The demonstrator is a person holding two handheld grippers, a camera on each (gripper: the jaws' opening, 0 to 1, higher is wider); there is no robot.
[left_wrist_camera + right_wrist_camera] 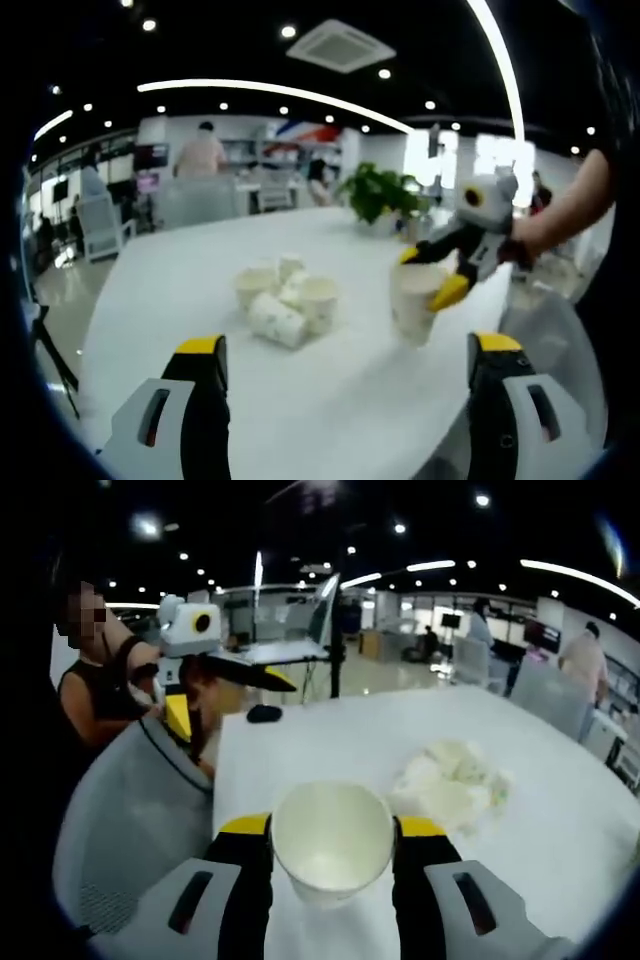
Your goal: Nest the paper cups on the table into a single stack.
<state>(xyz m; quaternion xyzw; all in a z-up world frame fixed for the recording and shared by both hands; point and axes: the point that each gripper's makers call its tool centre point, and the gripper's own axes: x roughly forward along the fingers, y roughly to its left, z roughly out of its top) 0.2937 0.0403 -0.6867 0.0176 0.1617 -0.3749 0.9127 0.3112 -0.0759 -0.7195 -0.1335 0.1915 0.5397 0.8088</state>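
A: The right gripper point(332, 855) has its yellow-tipped jaws clamped on the sides of a white paper cup point(332, 852), mouth open toward the camera. In the left gripper view, that cup point(418, 298) hangs above the white bench point(330, 400), off to the side of the cluster.

B: And the left gripper point(348, 352)?

A: Jaws wide apart, nothing between them, aimed at the huddle of loose white paper cups point(285, 298). Some stand, at least one lies on its side.

B: What worries you?

A: The squeeze. Thin paper walls could go oval under the jaws, and an oval cup probably won't seat over or into another. Also, the loose cups touch each other; coming down on one could knock its neighbours over or roll the fallen one away.

B: Anything nearby?

A: A green potted plant point(383, 192) at the far end, well apart.
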